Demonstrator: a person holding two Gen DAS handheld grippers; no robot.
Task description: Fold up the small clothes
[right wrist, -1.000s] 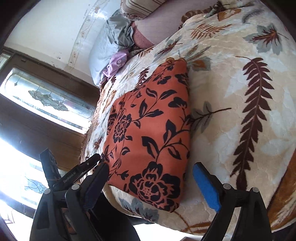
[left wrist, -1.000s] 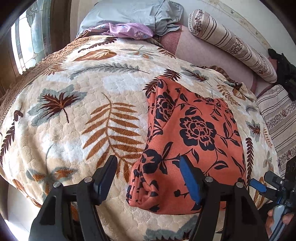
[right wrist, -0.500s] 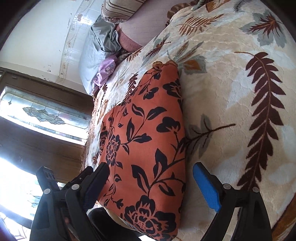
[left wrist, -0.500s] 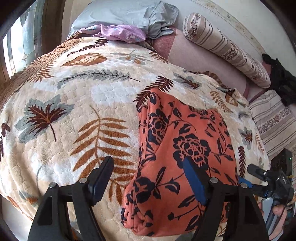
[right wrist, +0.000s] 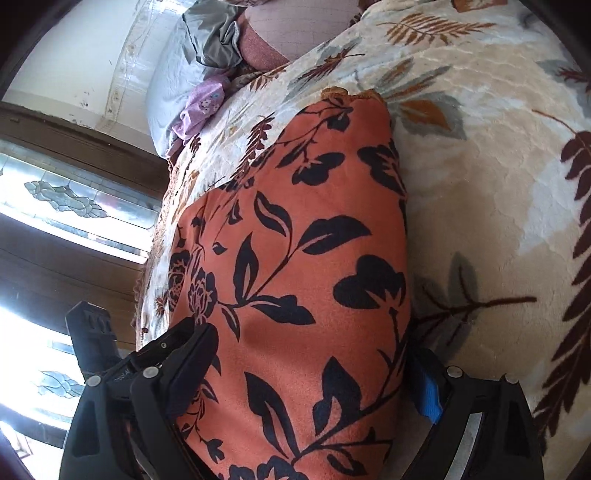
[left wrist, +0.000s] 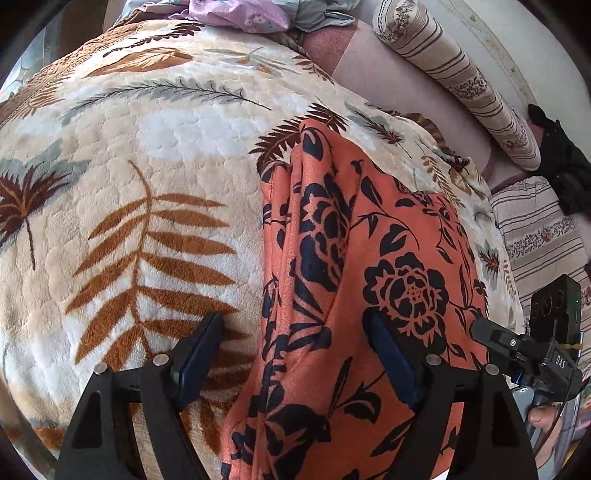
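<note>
An orange garment with black flowers [left wrist: 369,266] lies folded lengthwise on the leaf-patterned blanket [left wrist: 147,184]. It also shows in the right wrist view [right wrist: 295,277]. My left gripper [left wrist: 295,354] is open, its jaws astride the garment's near left edge with the layered fold between them. My right gripper [right wrist: 314,369] is open, its jaws astride the garment's near right part, one finger [right wrist: 428,387] at its right edge. The right gripper also shows in the left wrist view [left wrist: 517,350], and the left gripper shows in the right wrist view at the lower left [right wrist: 99,339].
A grey pillow [right wrist: 177,74] and a purple cloth [left wrist: 240,14] lie at the head of the bed. A striped bolster [left wrist: 461,81] and a striped cushion [left wrist: 535,229] lie at the right. A dark bundle [left wrist: 565,166] sits by the bolster. A window [right wrist: 55,192] is on the left.
Both grippers have moved forward and down onto the near end of the garment, so its near edge now lies between the open jaws of each.
</note>
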